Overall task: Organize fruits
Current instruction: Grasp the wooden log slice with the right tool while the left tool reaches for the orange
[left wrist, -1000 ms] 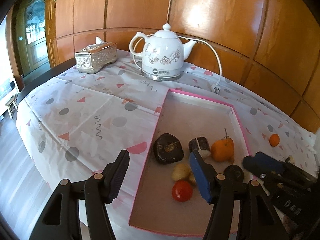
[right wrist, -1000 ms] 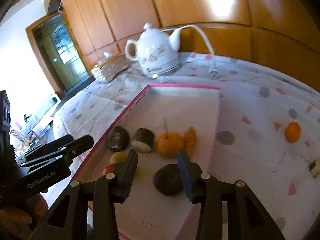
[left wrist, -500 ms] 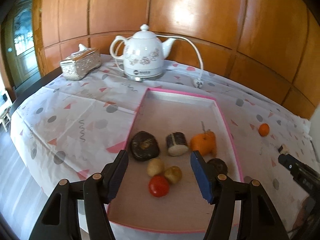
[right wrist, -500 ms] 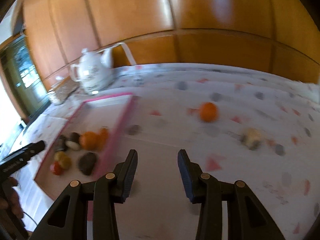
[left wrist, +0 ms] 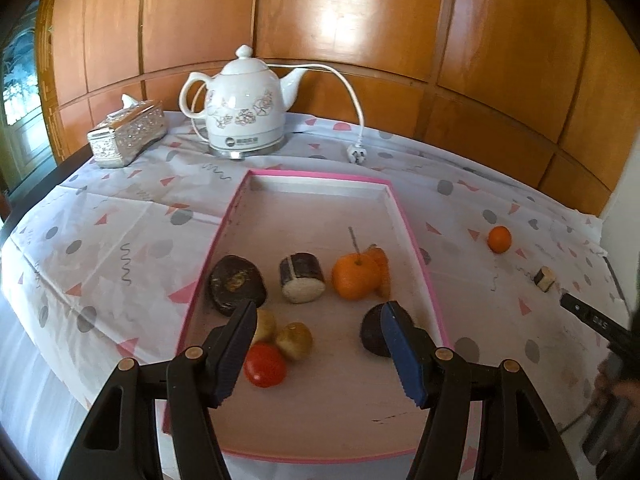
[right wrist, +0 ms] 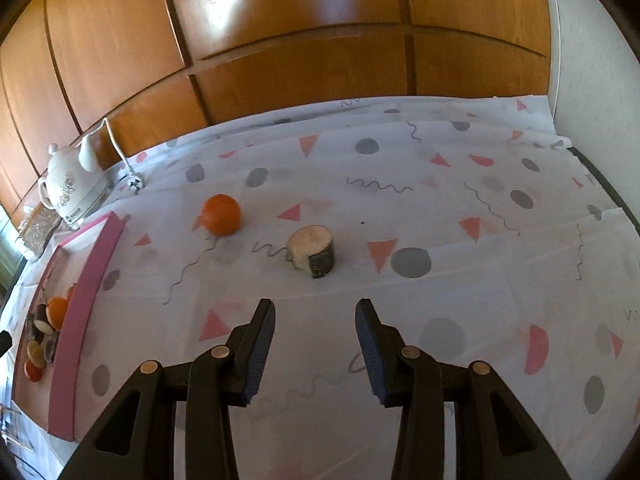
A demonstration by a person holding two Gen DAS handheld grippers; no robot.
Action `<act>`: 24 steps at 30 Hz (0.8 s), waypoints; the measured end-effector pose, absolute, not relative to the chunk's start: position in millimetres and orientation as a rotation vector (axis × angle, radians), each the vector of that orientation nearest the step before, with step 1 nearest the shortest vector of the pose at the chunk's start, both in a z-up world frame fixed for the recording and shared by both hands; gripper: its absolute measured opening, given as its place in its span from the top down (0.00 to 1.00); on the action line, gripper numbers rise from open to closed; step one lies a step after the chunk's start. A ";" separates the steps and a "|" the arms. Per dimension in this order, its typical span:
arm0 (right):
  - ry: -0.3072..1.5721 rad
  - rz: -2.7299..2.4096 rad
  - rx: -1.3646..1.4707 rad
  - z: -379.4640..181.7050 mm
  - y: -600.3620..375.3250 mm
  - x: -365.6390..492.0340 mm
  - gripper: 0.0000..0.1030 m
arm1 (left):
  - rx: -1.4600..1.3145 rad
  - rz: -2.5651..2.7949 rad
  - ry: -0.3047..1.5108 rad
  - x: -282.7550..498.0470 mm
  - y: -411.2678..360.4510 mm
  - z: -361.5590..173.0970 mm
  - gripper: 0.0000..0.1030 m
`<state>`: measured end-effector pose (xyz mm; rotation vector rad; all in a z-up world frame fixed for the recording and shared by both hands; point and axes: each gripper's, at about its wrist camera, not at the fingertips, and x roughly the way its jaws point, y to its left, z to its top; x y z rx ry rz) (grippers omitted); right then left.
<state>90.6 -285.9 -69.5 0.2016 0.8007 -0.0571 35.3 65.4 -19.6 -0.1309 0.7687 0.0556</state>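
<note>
Wood-panelled wall behind; surface under a white cloth with pink triangles and grey dots. Your right gripper (right wrist: 316, 350): fingers part-open, empty. Cut dark-skinned fruit chunk (right wrist: 311, 251) lies frame centre, round orange (right wrist: 221, 214) upper left of it. Straddle the chunk squarely before closing. Left gripper (left wrist: 320, 350): half-open, empty, over the pink-rimmed tray (left wrist: 316, 176).

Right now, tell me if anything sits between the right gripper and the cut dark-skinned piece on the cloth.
Nothing visible does. The right gripper is open and empty, with only bare tablecloth up to the cut dark-skinned piece. The small orange lies off to its left, out of line.
</note>
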 end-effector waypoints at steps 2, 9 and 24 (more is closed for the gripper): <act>0.802 -0.039 0.190 -69.9 -286.3 96.7 0.59 | -0.131 0.041 0.765 35.0 62.1 -19.0 0.37; 0.834 -0.045 0.158 -81.5 -277.3 136.3 0.49 | -0.107 0.002 0.785 41.1 45.7 -20.5 0.33; 0.829 -0.040 0.084 -70.3 -285.0 114.8 0.68 | -0.054 -0.097 0.784 61.8 0.3 -14.1 0.33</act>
